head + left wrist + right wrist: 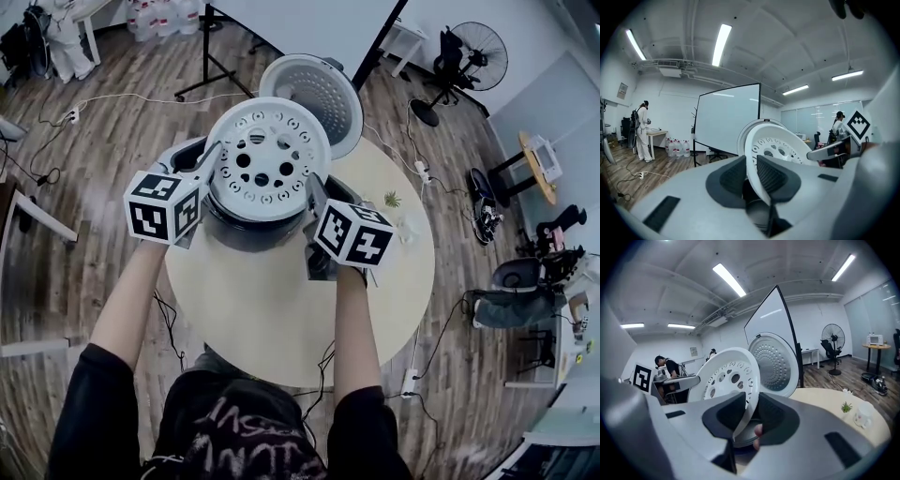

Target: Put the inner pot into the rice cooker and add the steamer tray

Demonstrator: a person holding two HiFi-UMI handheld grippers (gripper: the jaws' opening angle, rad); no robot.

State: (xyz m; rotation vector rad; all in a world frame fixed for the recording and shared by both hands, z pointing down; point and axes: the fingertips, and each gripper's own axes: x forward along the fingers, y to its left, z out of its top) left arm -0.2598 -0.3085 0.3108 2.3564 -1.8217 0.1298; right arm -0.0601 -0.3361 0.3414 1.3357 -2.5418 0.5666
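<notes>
Above the round bench (281, 323), the white perforated steamer tray (267, 159) is held in the air over the dark rice cooker (234, 230), whose lid (319, 94) stands open behind it. The tray is gripped at opposite edges. The left gripper (751, 174) has its jaws drawn narrow and pinched on the rim at one side, and the right gripper (751, 411) is clamped the same way on the other, with the rim edge-on between the pads in each gripper view. The tray is tilted rather than level, and it is not yet seated. The cooker's mouth is covered by the tray in the head view, so whether the inner pot is already inside cannot be told. It is judged likely, since the tray step is the one in hand. The next move calls for the tray to be levelled and centred over the opening, then lowered evenly by both sides together — one edge dropping first could jam it — and only then released.
</notes>
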